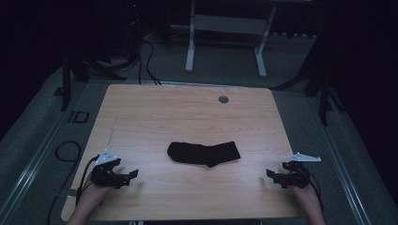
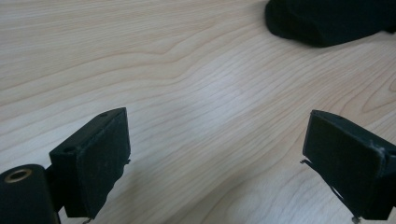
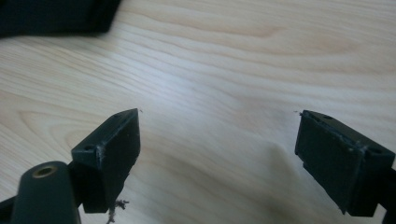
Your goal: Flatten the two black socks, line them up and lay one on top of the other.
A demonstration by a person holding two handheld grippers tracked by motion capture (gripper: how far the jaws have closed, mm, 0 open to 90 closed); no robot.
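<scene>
A black sock (image 1: 204,153) lies flat near the middle of the light wooden table (image 1: 187,112), its length running left to right. My left gripper (image 1: 130,176) rests low at the front left, well apart from the sock, jaws wide open and empty. In the left gripper view (image 2: 217,140) the sock's (image 2: 327,21) end shows at the top right, beyond the jaws. My right gripper (image 1: 271,175) sits at the front right, also open and empty. In the right gripper view (image 3: 217,140) the sock (image 3: 51,16) fills the top left corner.
A small grey round grommet (image 1: 223,99) is set in the table near its far edge. Beyond the table stands a white desk frame (image 1: 225,42) on the grey floor. Cables (image 1: 65,152) trail on the floor at the left.
</scene>
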